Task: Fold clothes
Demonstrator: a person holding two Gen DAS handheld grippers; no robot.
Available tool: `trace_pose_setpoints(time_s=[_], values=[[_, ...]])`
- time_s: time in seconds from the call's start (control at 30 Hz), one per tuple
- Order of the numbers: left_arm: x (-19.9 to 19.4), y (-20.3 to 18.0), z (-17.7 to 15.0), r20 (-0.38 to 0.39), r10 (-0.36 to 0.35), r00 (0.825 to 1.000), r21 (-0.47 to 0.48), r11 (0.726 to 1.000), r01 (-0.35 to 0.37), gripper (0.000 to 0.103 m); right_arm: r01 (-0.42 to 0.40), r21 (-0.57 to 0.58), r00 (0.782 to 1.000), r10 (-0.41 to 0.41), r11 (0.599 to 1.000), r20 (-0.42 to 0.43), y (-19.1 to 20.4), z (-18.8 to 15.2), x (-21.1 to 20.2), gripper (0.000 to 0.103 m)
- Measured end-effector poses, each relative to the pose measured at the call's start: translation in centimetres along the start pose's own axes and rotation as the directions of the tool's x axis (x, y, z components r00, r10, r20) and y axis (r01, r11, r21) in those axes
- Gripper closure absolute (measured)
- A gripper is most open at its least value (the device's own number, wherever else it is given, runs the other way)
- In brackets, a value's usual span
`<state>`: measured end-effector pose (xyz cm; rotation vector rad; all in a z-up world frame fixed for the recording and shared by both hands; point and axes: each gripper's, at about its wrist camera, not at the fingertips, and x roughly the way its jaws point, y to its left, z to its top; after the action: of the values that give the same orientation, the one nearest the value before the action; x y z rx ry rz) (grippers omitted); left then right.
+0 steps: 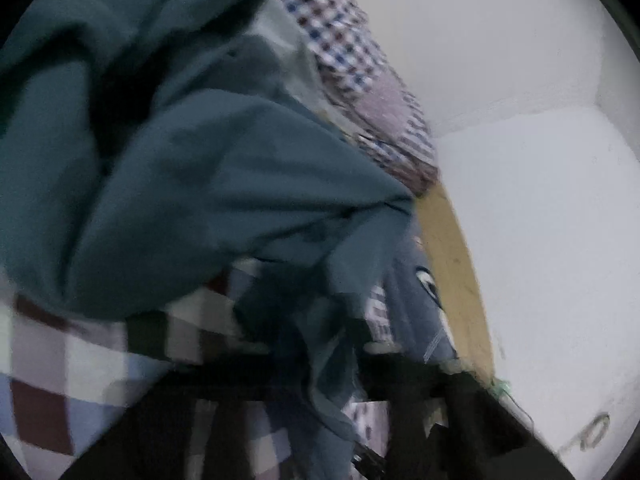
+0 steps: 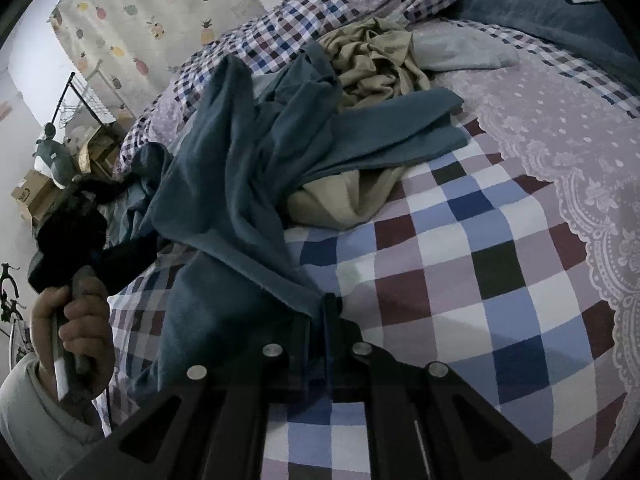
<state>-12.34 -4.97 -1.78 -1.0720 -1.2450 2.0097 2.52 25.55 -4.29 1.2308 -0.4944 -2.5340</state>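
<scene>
Pinching an edge of the blue garment [image 2: 248,168], the right gripper [image 2: 324,320] has its fingers [image 2: 332,312] drawn narrow with cloth caught between them, low over the checked bedspread [image 2: 460,264].

Left gripper [image 1: 316,344]: view blurred and crowded by cloth. A strip of the same blue garment [image 1: 192,184] runs down between its fingers, so it appears clamped on it. In the right wrist view the left gripper [image 2: 120,256] is dark against the fabric; the left hand [image 2: 76,320] wraps its handle.

Garment: bunched, part lifted between the two grips, the rest trailing across the bed onto a tan garment [image 2: 372,60]. A pale grey piece [image 2: 464,54] lies just beside the tan one. Blue pillow [image 2: 540,8] at the far end; checked quilt [image 2: 288,28] heaped behind.

Step in hand, as judged: raising and spreading the blue garment to find its shape.

- Draw the grips apart evenly so the held edge goes taut.
- Lift clear of the tan garment, or it may drag along.
- Shake lightly to drop twists.
- Lay flat on the open checked area near the right gripper.
</scene>
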Motion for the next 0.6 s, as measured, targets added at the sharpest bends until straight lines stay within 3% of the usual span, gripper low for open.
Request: trace_pose_setpoints(time_s=[0.2,0.33,0.5,0.6], values=[[-2.8,-2.4,0.1,0.105,-0.083,0.991,0.054,0.995,0.078,0.098,0.008,-0.07,1.0,-0.006,0.997,0.029,1.4,0.1,-0.9,0.099],[-7.0,-5.5,-0.5,0.199,-0.15,0.968,0.141,0.982,0.123,0.099,0.006,-0.127,0.996,0.005,0.992,0.086,2.9,0.3,-2.4,0.099],[-14.8,-8.8,-2.8,0.34,-0.242,0.909,0.262,0.952,0.156,0.099,-0.01,-0.294,0.98,0.067,0.956,0.187,7.3,-0.1,-6.0,0.099],[-20.3,-9.4,-4.1,0.421,-0.261,0.868,0.291,0.946,0.144,0.099,-0.11,-0.424,0.965,0.2,0.899,0.172,10.9,-1.2,-8.1,0.097]])
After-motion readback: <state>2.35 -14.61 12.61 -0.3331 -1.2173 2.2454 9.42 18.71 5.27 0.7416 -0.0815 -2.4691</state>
